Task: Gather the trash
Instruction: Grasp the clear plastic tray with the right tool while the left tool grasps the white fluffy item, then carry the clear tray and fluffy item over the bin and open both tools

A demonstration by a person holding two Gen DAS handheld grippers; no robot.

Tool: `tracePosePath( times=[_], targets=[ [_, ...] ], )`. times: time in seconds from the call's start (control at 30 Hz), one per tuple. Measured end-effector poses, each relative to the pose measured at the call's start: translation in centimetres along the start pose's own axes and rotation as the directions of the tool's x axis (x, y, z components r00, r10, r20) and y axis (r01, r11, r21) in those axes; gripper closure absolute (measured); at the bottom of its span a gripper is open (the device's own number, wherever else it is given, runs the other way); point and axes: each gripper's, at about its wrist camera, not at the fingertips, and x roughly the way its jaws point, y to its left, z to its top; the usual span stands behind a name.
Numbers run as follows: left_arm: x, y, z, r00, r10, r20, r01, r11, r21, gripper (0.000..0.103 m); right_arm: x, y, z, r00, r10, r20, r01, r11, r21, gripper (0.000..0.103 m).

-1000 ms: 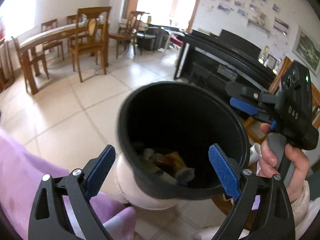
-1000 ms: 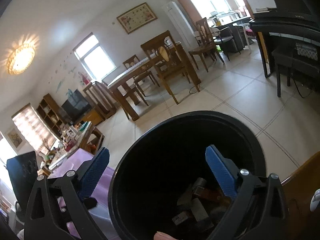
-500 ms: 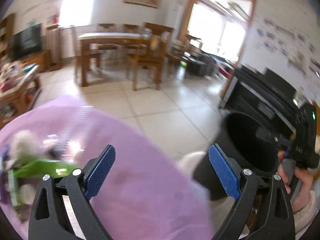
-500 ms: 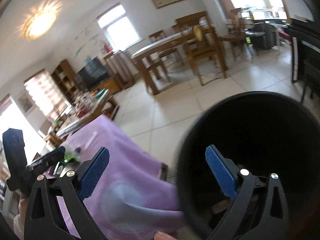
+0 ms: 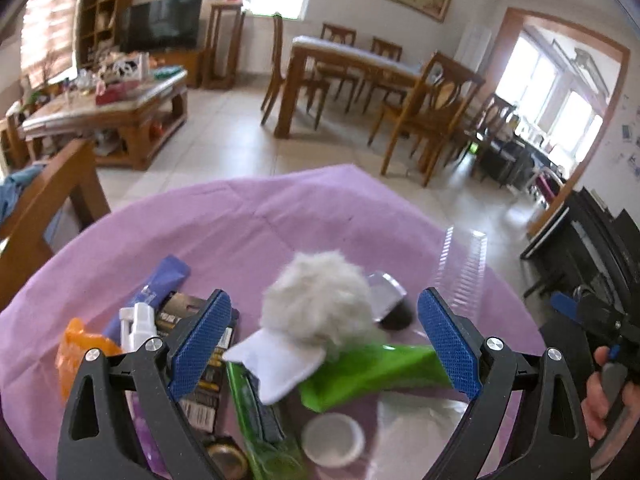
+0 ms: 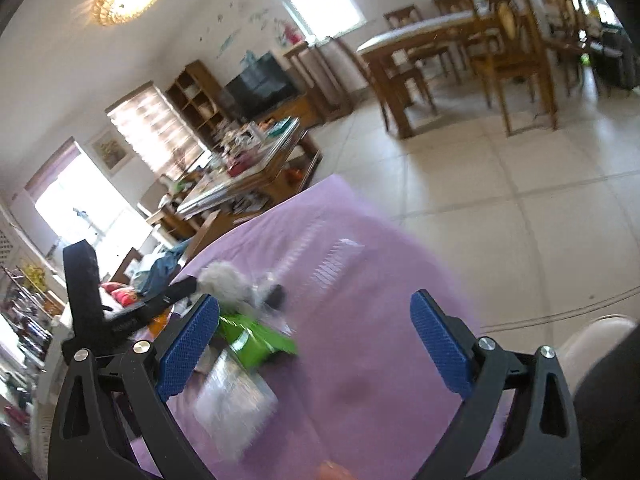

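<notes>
Trash lies in a heap on a table under a purple cloth [image 5: 280, 220]. In the left wrist view my left gripper [image 5: 324, 348] hangs open just above it. Between its fingers are a fluffy white wad [image 5: 320, 296], a white scrap [image 5: 276, 364] and a green wrapper [image 5: 372, 372]. A white spray bottle [image 5: 138, 324], an orange bag [image 5: 80, 356], a black barcoded packet [image 5: 204, 380] and a white lid [image 5: 332, 436] lie around them. My right gripper [image 6: 316, 344] is open over bare cloth, right of the green wrapper [image 6: 256, 340] and a clear plastic bag [image 6: 236, 400]. The view is blurred.
A dark curved edge, seemingly the black bin [image 6: 612, 380], fills the right wrist view's lower right corner. A wooden chair back [image 5: 48, 196] stands at the table's left. Beyond are tiled floor [image 5: 240, 140], a cluttered coffee table [image 5: 108, 100] and a dining set [image 5: 360, 72].
Both grippers swung left, away from the black bin and over the purple table. The bin's opening has left both views, and the trash heap now sits under the left gripper.
</notes>
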Motion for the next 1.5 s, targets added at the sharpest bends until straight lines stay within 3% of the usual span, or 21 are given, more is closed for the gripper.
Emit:
tracePosePath(
  times=[0.1, 0.23, 0.4, 0.43, 0.5, 0.63, 0.83, 0.97, 1.23, 1.5],
  targets=[
    [1.6, 0.1, 0.3, 0.999, -0.038, -0.032, 0.038, 0.999, -0.018, 0.014, 3.2, 0.8, 0.3, 0.998, 0.009, -0.055, -0.009, 1.0, -0.003, 0.019],
    [3.3, 0.3, -0.4, 0.994, -0.081, -0.072, 0.079, 0.996, -0.039, 0.042, 6.5, 1.4, 0.5, 0.993, 0.0, -0.115, -0.001, 1.0, -0.005, 0.03],
    [3.9, 0.2, -0.5, 0.995, -0.073, -0.072, 0.072, 0.997, -0.019, 0.06, 8.3, 1.4, 0.1, 0.988, 0.003, -0.156, -0.004, 1.0, -0.006, 0.06],
    [3.9, 0.0, -0.4, 0.995, -0.071, -0.068, 0.07, 0.997, -0.014, 0.061, 8.3, 1.5, 0.1, 0.988, 0.01, -0.154, -0.011, 1.0, -0.009, 0.063],
    [3.8, 0.2, -0.9, 0.996, -0.065, -0.06, 0.065, 0.998, -0.001, 0.063, 8.0, 2.0, 0.2, 0.989, 0.013, -0.144, -0.017, 0.999, -0.028, 0.081],
    [2.5, 0.5, -1.3, 0.995, -0.098, -0.009, 0.098, 0.995, -0.013, 0.064, 6.8, 2.8, 0.3, 0.993, 0.011, -0.115, -0.02, 0.997, -0.07, 0.099],
    [-1.9, -0.5, -1.0, 0.982, -0.122, 0.144, 0.125, 0.992, -0.007, 0.064, 4.0, 3.8, 0.9, 0.998, 0.062, -0.034, -0.065, 0.994, -0.092, 0.1],
    [-4.2, -2.0, -1.3, 0.971, -0.148, 0.187, 0.151, 0.989, 0.002, 0.064, 0.6, 4.3, 1.3, 0.997, 0.074, 0.029, -0.07, 0.99, -0.126, 0.1],
    [-6.5, -7.6, -2.5, 0.956, -0.227, 0.184, 0.216, 0.973, 0.08, 0.064, -6.9, 1.8, 1.8, 0.984, 0.084, 0.158, -0.066, 0.991, -0.114, 0.1],
    [-7.7, -17.3, -4.0, 0.932, -0.324, 0.164, 0.288, 0.935, 0.209, 0.064, -13.2, -2.6, 1.0, 0.964, 0.013, 0.264, 0.004, 0.998, -0.065, 0.1]
  ],
)
